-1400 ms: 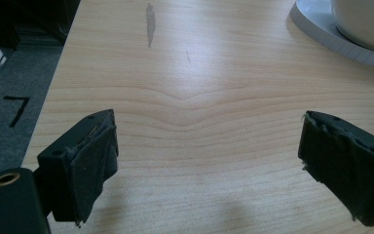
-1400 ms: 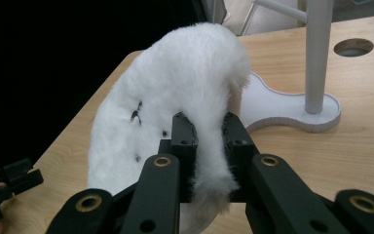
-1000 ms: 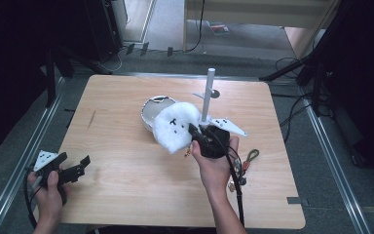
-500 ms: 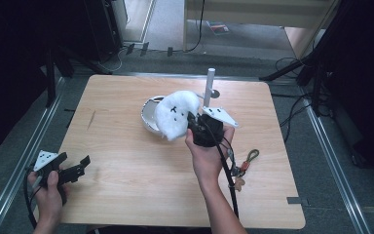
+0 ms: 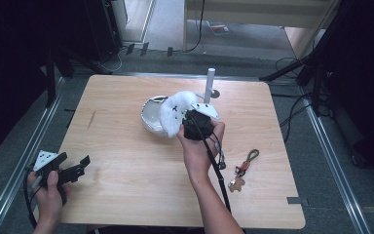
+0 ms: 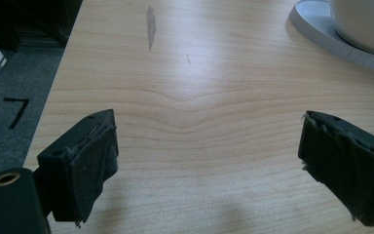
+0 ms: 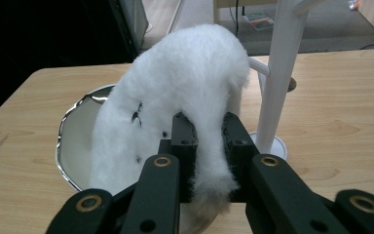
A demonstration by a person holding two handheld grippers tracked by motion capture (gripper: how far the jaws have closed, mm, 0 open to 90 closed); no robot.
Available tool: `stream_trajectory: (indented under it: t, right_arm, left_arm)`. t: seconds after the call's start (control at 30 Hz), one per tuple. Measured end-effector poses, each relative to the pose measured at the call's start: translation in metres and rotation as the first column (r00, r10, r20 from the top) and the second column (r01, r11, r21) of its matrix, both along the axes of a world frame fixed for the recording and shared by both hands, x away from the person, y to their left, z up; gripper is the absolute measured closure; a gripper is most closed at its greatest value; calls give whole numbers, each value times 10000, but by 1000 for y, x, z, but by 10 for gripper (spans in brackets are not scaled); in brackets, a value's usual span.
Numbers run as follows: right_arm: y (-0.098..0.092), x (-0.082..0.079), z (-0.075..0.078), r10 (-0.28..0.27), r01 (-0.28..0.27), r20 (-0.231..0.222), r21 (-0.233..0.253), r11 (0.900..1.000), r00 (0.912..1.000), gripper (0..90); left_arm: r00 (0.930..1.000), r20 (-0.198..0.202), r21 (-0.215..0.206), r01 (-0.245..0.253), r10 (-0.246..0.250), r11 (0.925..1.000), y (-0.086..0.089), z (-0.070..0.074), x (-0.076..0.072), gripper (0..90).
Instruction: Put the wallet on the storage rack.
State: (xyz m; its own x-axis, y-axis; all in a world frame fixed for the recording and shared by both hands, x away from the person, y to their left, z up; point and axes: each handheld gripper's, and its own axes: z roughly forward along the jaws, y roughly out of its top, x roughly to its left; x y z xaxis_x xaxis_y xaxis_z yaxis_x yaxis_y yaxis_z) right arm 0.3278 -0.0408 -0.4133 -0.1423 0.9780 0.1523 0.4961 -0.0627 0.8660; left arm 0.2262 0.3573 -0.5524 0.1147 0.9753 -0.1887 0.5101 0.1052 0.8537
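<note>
While left gripper (image 5: 80, 165) idled with jaws apart, right gripper (image 7: 207, 141) clamped white plush toy (image 7: 175, 112) over bowl (image 7: 75, 141).

The near left part of the bench (image 5: 126, 185) is bare and easy to cross. At the far middle, a white pole stand (image 5: 209, 84) rises just behind the silver bowl (image 5: 151, 114). A keychain (image 5: 243, 168) lies near the right edge.

1. fluffy white plush toy (image 7: 175, 97), soft pile.
2. glossy metal-looking bowl (image 7: 75, 141).
3. matt pale wood table (image 6: 214, 97), visible grain.
4. smooth white plastic-looking stand (image 7: 280, 73).
5. worn matt black pads (image 6: 95, 156).
</note>
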Motion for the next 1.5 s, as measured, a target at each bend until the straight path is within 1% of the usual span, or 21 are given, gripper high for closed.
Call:
stream_trajectory:
  t: [0.2, 0.37, 0.6, 0.73, 0.83, 0.87, 0.9, 0.97, 1.0, 1.07, 1.13, 1.17, 1.27, 1.3, 1.37, 1.43, 1.47, 1.5]
  right_arm:
    - [6, 9, -2, -432, 429, -135, -208, 9989, 9990, 802]
    - [14, 17, -4, -759, 742, -300, -540, 9958, 9967, 801]
    - [29, 25, -10, -934, 898, -396, -832, 9925, 9948, 798]
    - [38, 29, -13, -1010, 974, -384, -858, 9915, 9942, 787]
    - [42, 30, -16, -912, 878, -399, -805, 9929, 9950, 758]
    - [43, 30, -16, -831, 802, -404, -702, 9943, 9957, 730]
    - [43, 30, -16, -619, 597, -436, -485, 9970, 9971, 690]
    - [42, 29, -15, -84, 82, -434, -49, 10000, 9990, 652]
    - [42, 28, -15, 161, -157, -375, 113, 9998, 9992, 631]
    - [42, 27, -13, 612, -604, -360, 223, 9979, 9975, 625]
    - [42, 26, -14, 1171, -1149, -468, 481, 9922, 9920, 638]
    - [44, 25, -15, 1304, -1287, -483, 369, 9910, 9903, 661]
    - [49, 25, -19, 1403, -1407, -517, -39, 9900, 9888, 688]
    - [51, 26, -20, 1353, -1364, -542, -174, 9905, 9893, 696]
    - [54, 26, -22, 1276, -1296, -464, -438, 9906, 9907, 705]
    - [56, 27, -23, 1190, -1220, -440, -741, 9898, 9919, 711]
    - [58, 27, -25, 1148, -1184, -391, -1045, 9875, 9926, 713]
    - [61, 26, -27, 1103, -1137, -303, -1553, 9813, 9934, 714]
  left_arm:
    - [10000, -27, 31, 29, -29, 10000, 0, 0, 0, 83]
    - [10000, -36, 34, 34, -34, 10000, 0, 0, 0, 83]
    - [10000, -37, 19, 29, -29, 10000, 0, 0, 0, 83]
    - [10000, -39, 60, 44, -44, 10000, 0, 0, 0, 83]
    - [10000, -35, 48, 43, -43, 10000, 0, 0, 0, 83]
    - [10000, -35, 47, 44, -44, 10000, 0, 0, 0, 83]
    - [10000, -31, 46, 49, -49, 10000, 0, 0, 0, 83]
    - [10000, -37, 61, 51, -51, 10000, 0, 0, 0, 83]
    - [10000, -37, 59, 55, -55, 10000, 0, 0, 0, 83]
    - [10000, -43, 63, 67, -67, 10000, 0, 0, 0, 83]
    - [10000, -57, 76, 66, -66, 9999, 0, 0, 0, 83]
    - [10000, -59, 79, 58, -58, 10000, 0, 0, 0, 83]
    - [10000, -41, 113, 51, -51, 9999, -1, 0, 0, 83]
    - [10000, -57, 144, 24, -23, 9999, -1, 0, 0, 88]
    - [9999, -94, 195, -35, 36, 9998, -1, 0, 0, 133]
    - [10000, -90, 203, -23, 24, 9998, -1, 0, 0, 137]
    - [10000, -82, 218, -7, 9, 9998, -1, 0, 0, 137]
    - [10000, -54, 215, 0, 1, 9998, -1, 0, 0, 137]
